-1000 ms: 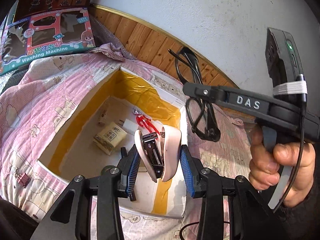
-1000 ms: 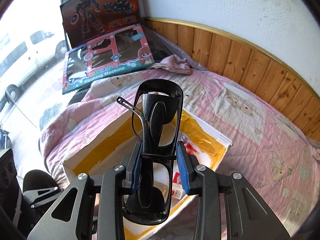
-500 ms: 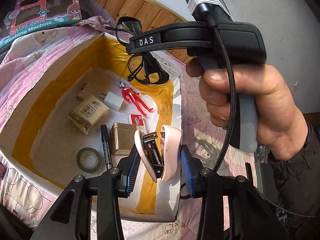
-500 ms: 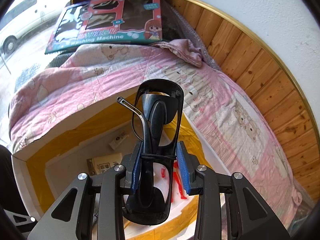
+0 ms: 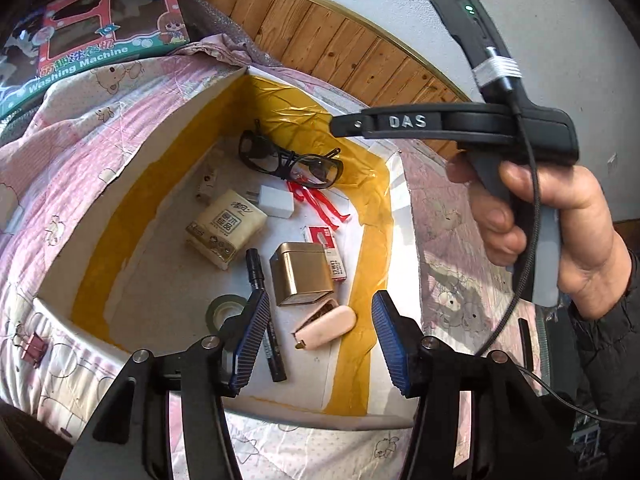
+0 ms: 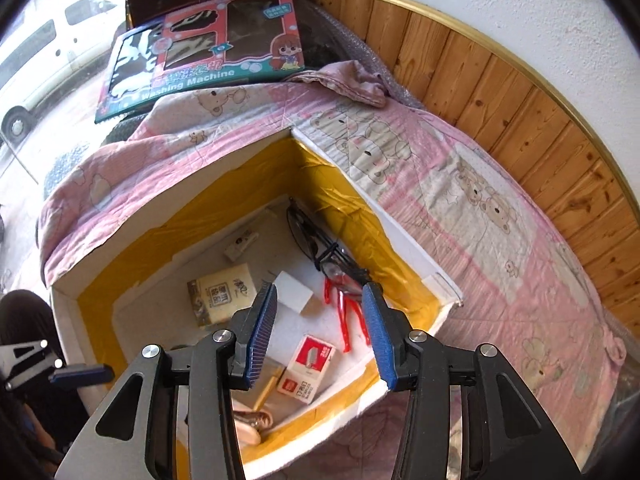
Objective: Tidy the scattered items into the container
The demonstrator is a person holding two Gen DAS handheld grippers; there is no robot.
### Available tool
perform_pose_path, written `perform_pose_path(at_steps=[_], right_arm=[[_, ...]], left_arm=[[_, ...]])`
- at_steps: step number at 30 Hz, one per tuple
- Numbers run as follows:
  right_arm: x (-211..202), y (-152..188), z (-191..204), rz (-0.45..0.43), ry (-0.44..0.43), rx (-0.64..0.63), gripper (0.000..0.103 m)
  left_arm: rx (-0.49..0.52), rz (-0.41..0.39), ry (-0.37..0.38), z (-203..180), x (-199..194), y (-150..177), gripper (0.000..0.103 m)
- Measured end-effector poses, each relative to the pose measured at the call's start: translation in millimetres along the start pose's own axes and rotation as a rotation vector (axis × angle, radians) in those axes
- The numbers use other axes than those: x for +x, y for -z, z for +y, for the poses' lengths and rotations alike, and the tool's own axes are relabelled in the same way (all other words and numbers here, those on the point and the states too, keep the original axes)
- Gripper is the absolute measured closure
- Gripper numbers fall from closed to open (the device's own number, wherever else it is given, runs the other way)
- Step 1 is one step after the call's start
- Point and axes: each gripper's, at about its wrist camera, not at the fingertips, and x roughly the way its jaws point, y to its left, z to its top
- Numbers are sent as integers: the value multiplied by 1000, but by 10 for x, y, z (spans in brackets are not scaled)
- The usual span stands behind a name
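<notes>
Left tongs (image 5: 318,336) partly hide the marker (image 5: 266,312).

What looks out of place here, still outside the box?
One pink binder clip lies on the quilt just outside the box, near its closest corner. Everything else visible already rests inside it.

my left gripper (image 5: 318,336): black arms, silver screws behind the jaws, ribbed blue pads (image 5: 253,336) | my right gripper (image 6: 320,334): same build, white "DAS" lettering, green light, braided black cable | sleeve (image 5: 600,344): dark
</notes>
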Motion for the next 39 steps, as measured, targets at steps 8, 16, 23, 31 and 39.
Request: perform_pose_path(at_steps=[8, 16, 23, 31, 39], right_arm=[[-538, 521, 177, 31, 14, -19, 56], [-722, 886, 328, 101, -23, -24, 56], [-738, 1048, 472, 133, -58, -32, 56], [-780, 1133, 690, 135, -80, -66, 56], [-767, 1230, 767, 148, -93, -65, 56]], left_arm=[[41, -36, -51, -134, -354, 73, 47], [81, -39, -98, -357, -594, 201, 44], [94, -51, -137, -462, -737, 284, 43], [135, -91, -250, -551, -903, 360, 39], [134, -96, -268, -549, -956, 397, 39]])
